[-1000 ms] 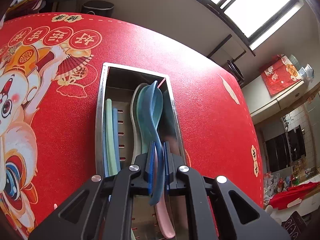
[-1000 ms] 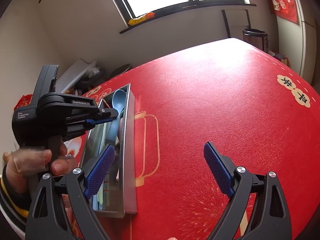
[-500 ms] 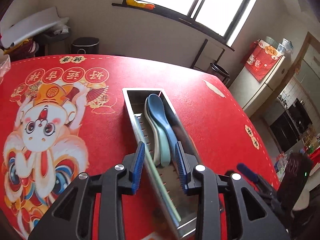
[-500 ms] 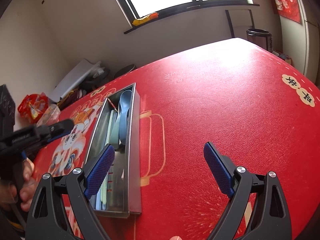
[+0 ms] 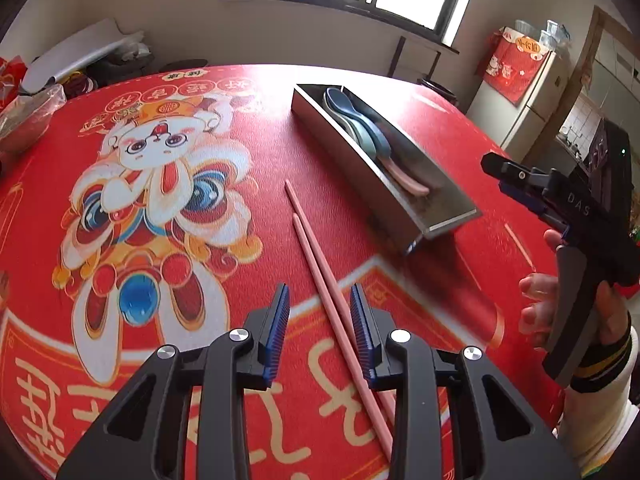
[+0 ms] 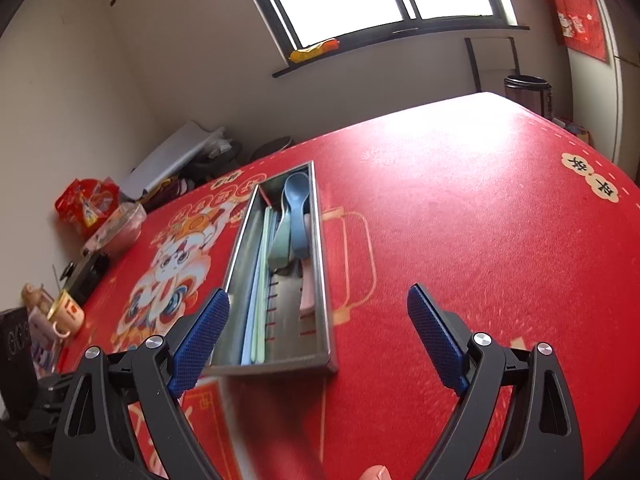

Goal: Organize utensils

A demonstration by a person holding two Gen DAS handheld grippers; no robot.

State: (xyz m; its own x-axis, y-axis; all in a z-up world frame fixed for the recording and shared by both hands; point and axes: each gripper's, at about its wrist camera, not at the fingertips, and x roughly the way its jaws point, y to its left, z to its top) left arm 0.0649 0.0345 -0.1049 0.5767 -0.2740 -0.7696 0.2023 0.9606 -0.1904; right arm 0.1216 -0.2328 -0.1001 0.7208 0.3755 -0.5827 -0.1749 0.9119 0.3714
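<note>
My L gripper (image 5: 320, 332) released, jaws astride pink chopsticks (image 5: 320, 268) on mat, not pinching. R gripper (image 6: 316, 340) wide open, empty. Tray (image 6: 320, 280) w/ spoons (image 6: 298, 216) far right of chopsticks.

Both wrist views look down along tools, sharing metal tray (image 5: 400, 200) (image 6: 320, 280).
</note>
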